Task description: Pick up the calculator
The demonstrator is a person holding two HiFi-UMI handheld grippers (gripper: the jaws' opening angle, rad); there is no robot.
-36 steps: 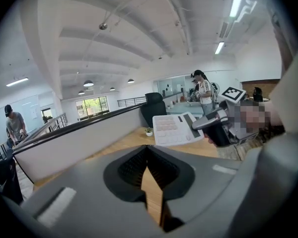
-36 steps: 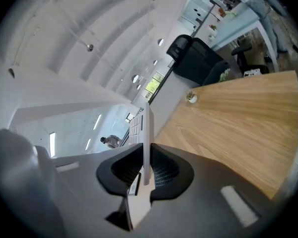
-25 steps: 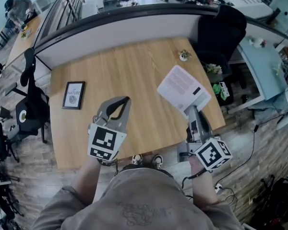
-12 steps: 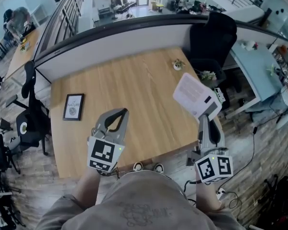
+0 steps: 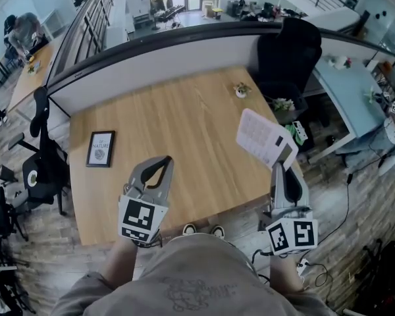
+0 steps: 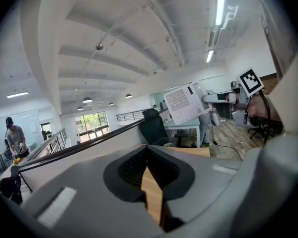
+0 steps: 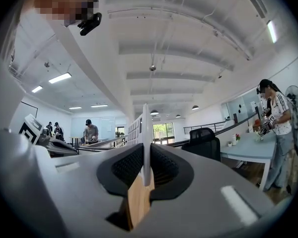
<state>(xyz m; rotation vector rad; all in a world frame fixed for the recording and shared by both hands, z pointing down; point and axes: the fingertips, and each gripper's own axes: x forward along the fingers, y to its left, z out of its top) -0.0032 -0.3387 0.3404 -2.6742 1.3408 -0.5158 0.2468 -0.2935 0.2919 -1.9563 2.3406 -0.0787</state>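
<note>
A wooden table [image 5: 184, 124] stands against a curved white partition [image 5: 151, 51], with a black office chair [image 5: 291, 48] beside it, on plank floor [image 5: 342, 176] under ceiling strip lights [image 7: 59, 77].

A light wooden counter [image 5: 184, 124] carries two things. A small black-framed picture [image 5: 100, 149] lies flat, left of the fingers [image 5: 166, 173] of the left gripper [image 5: 160, 160]. A little potted plant [image 5: 240, 90] stands well beyond the right gripper [image 5: 284, 168] fingers, near the far edge.

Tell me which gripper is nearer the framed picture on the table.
Left. The left gripper hangs just right of the framed picture; the right gripper, holding the calculator, is at the table's right edge.
</note>
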